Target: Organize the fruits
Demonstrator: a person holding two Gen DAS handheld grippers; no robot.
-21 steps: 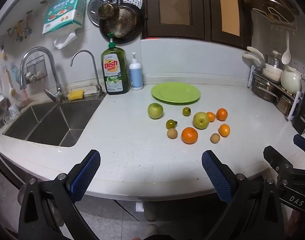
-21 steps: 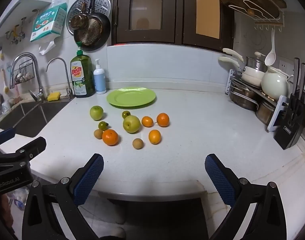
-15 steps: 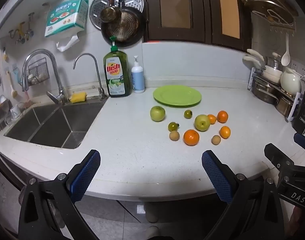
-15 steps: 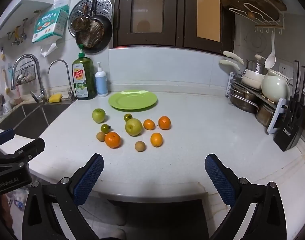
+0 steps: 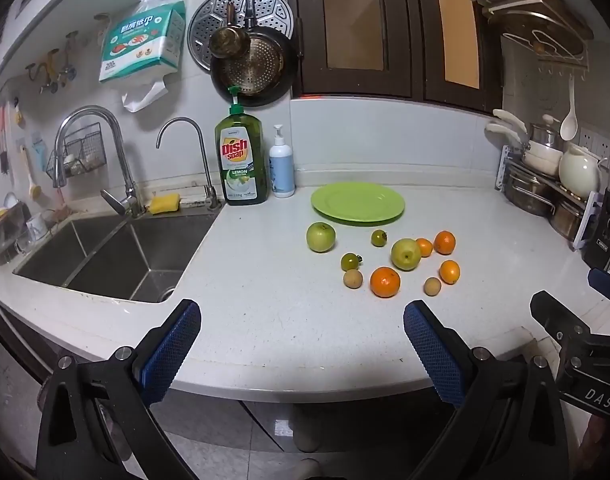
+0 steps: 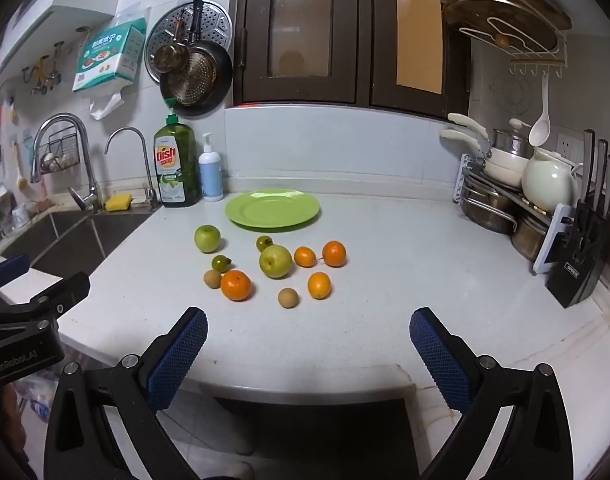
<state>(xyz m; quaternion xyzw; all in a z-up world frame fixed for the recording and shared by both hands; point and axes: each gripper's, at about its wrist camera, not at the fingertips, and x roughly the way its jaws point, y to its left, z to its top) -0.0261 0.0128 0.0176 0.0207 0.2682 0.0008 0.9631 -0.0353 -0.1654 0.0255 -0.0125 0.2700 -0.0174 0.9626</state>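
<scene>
A green plate (image 5: 358, 203) (image 6: 272, 208) lies empty at the back of the white counter. In front of it lie loose fruits: two green apples (image 5: 320, 237) (image 6: 275, 261), several oranges, the largest (image 5: 385, 281) (image 6: 235, 285) at the front, two small green tomatoes (image 5: 350, 261) and two small brown fruits (image 6: 287, 297). My left gripper (image 5: 301, 334) is open and empty, at the counter's front edge. My right gripper (image 6: 308, 338) is open and empty, also at the front edge, well short of the fruits.
A steel sink (image 5: 105, 256) with two taps is at the left. A dish soap bottle (image 5: 241, 162) and a pump bottle (image 5: 281, 168) stand by the wall. A pot rack (image 6: 505, 196) and a knife block (image 6: 585, 248) stand at the right.
Both views have shifted slightly; the fruits sit a little lower and nearer in each frame. Both grippers stay open. No fruit has moved.
</scene>
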